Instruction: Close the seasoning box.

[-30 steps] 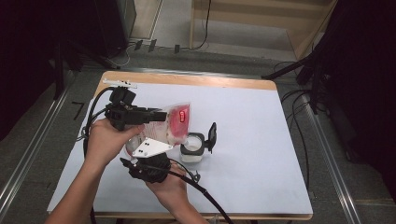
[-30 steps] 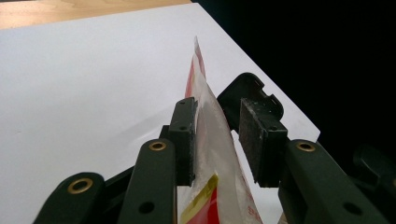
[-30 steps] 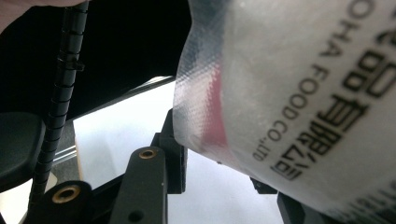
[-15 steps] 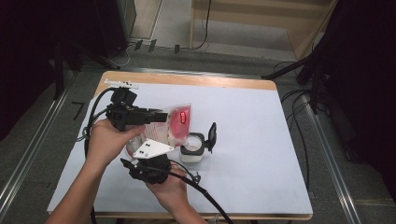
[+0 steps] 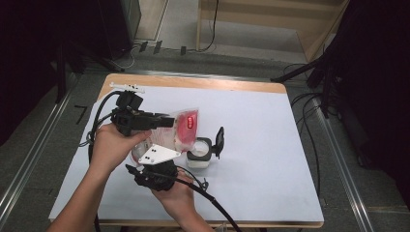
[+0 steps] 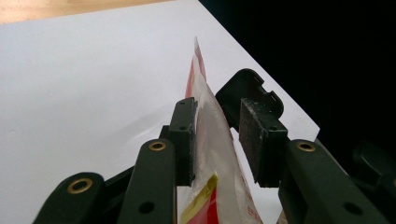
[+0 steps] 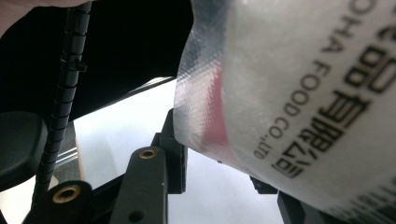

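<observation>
A clear pouch point(image 5: 186, 128) with a red label and white contents hangs tilted above the table, its right end over a small white container point(image 5: 199, 155) whose black lid point(image 5: 220, 141) stands flipped open. My left gripper point(image 5: 169, 121) reaches in from the left and is shut on the pouch's upper edge. In the left gripper view the pouch point(image 6: 210, 135) runs between the two pads. My right gripper point(image 5: 155, 147), under its grey plate, comes from below and is shut on the pouch's lower part. In the right gripper view the printed pouch point(image 7: 303, 93) hides the right jaw.
A white sheet point(image 5: 261, 135) covers the wooden table. Black cables point(image 5: 212, 203) trail from both grippers toward the front and left edges. Dark stands and floor cables lie beyond the table's right side.
</observation>
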Demonstrator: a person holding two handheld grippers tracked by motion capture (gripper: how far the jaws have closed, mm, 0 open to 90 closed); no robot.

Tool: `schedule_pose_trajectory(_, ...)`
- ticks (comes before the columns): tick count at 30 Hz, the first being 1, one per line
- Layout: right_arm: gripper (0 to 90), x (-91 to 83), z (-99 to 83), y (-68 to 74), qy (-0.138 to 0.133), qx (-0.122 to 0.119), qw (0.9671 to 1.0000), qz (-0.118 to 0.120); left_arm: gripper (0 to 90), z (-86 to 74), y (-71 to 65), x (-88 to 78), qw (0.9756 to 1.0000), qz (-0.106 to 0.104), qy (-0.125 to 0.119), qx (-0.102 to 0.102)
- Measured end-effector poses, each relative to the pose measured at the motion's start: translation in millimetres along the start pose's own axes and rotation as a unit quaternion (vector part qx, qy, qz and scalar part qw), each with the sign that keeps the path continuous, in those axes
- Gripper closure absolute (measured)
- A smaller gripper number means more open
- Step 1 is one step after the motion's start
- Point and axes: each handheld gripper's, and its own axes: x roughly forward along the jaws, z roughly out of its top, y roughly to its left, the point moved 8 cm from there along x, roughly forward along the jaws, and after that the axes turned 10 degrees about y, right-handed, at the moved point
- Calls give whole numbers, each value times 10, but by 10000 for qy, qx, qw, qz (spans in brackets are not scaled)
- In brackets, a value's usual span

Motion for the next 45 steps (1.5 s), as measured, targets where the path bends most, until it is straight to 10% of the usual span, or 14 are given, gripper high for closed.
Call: schedule_pose_trajectory(45, 643, -1, -10, -5, 4, -4, 10000, 3, 671, -4, -8, 19, 10000, -22, 18, 44)
